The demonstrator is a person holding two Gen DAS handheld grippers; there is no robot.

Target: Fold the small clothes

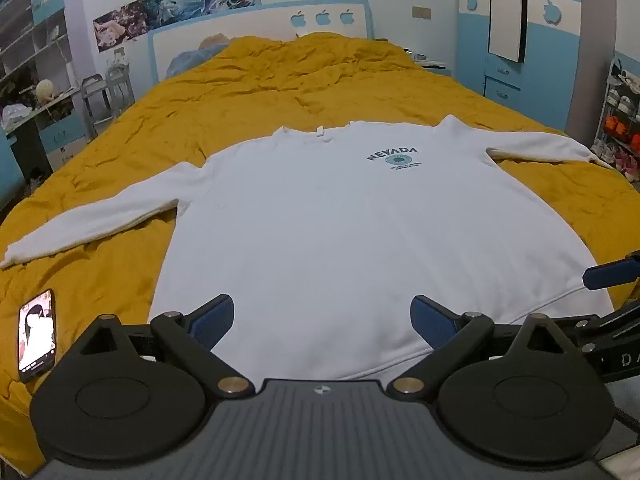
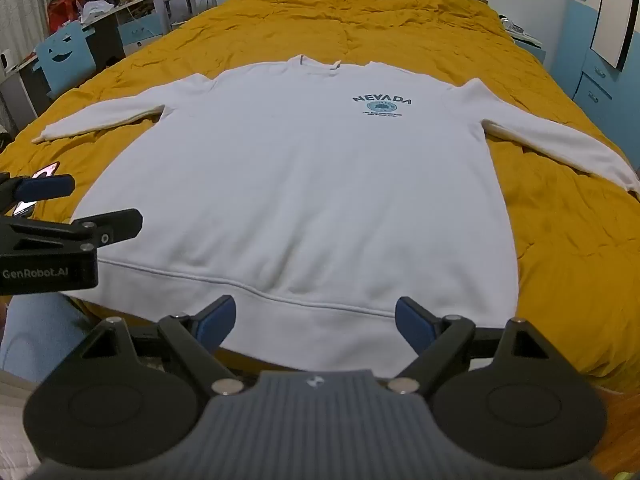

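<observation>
A white long-sleeved sweatshirt [image 1: 340, 232] with a blue "NEVADA" print lies flat, front up, on the yellow bedspread [image 1: 248, 92], both sleeves spread out sideways. It also shows in the right wrist view [image 2: 304, 184]. My left gripper [image 1: 322, 322] is open and empty, just above the hem near its left part. My right gripper [image 2: 315, 322] is open and empty, over the hem near its middle. In the right wrist view the left gripper's fingers [image 2: 48, 188] show at the left edge.
A phone [image 1: 36, 336] with a lit screen lies on the bedspread left of the hem. The headboard [image 1: 260, 28] is at the far end. A desk and shelves [image 1: 36, 92] stand on the left, blue cabinets [image 1: 516, 64] on the right.
</observation>
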